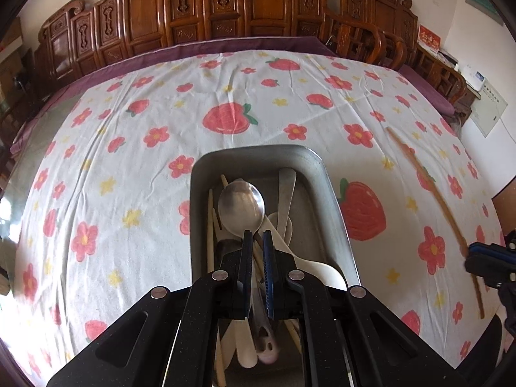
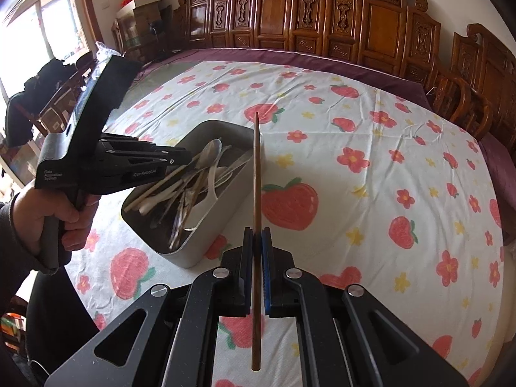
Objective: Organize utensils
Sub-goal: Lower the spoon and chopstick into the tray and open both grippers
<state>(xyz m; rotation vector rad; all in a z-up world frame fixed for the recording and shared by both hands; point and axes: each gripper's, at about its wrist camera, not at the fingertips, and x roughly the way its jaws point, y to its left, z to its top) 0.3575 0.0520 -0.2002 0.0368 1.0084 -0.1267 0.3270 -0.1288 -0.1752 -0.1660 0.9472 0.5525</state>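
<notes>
Utensils crowd the tray (image 1: 335, 200); our left gripper (image 1: 257, 235) pinches a spoon (image 1: 241, 208), right gripper (image 2: 257, 233) a chopstick (image 2: 256, 174). Thin grips could swivel, slip.

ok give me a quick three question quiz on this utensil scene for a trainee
1. True or false: the right gripper is shut on a brown chopstick.
2. What is the left gripper holding? A) a white plastic spoon B) a metal spoon C) nothing
3. Fill in: the loose utensils lie in a grey metal ____ on the flowered tablecloth.

Key
1. True; the chopstick runs between the shut jaws.
2. B; its bowl sticks out past the fingertips, above the tray.
3. tray
</notes>
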